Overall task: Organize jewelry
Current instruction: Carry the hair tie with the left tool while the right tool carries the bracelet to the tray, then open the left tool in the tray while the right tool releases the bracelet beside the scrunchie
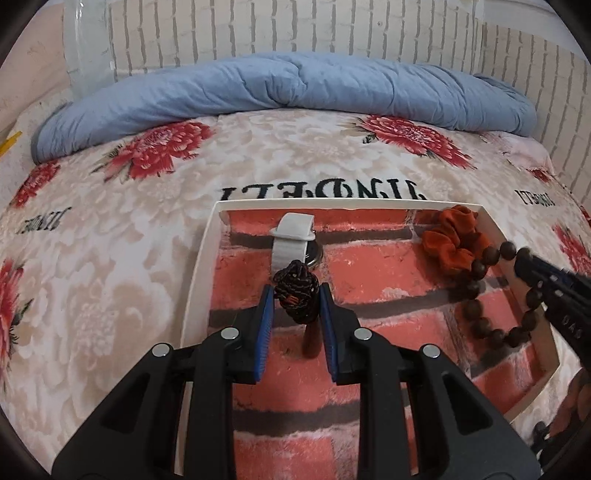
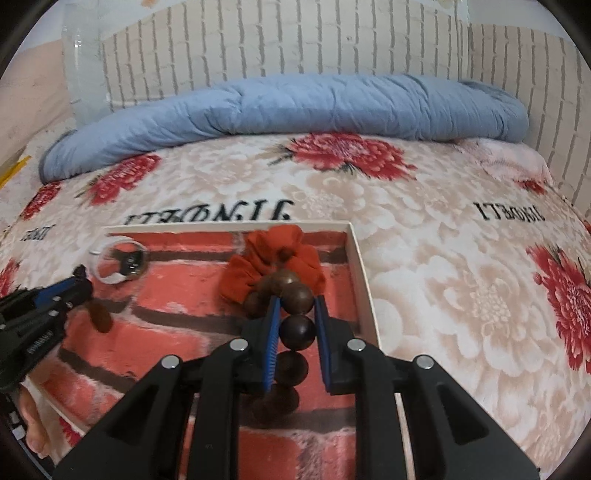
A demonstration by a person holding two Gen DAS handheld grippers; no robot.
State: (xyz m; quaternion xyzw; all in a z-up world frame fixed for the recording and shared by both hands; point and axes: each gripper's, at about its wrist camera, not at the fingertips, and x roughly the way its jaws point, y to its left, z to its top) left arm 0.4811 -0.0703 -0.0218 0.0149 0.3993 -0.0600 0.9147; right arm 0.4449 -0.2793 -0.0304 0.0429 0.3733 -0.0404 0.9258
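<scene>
Here both grippers hang over a shallow white tray [image 1: 491,225] that lies on a flowered bedspread [image 1: 110,229]; the tray's floor is printed like red brick.

The left gripper [image 1: 296,297] has its blue pads [image 1: 266,314] drawn close on a dark braided cord knot [image 1: 297,291] — black with a few orange threads. The knot sits pinched between the fingers near their tips, and a dark tail hangs below it over the tray floor. Just beyond the knot, in the far left part of the tray, lies a watch with a white strap [image 1: 291,240], its round case partly hidden behind the knot.

The right gripper [image 2: 297,306] is likewise narrowed, clamped on a string of large brown wooden beads [image 2: 296,295]. One bead is caught between the fingertips, and the others trail back between the fingers toward the camera — in the left wrist view the string [image 1: 484,291] hangs in a loop over the right side of the tray. Just past the beads, in the tray's far right corner, rests a rust-orange scrunchie [image 2: 273,258].

A rolled blue quilt [image 1: 280,88] lies along the far edge of the bed, against a wall papered in pale brick [image 1: 295,26].
</scene>
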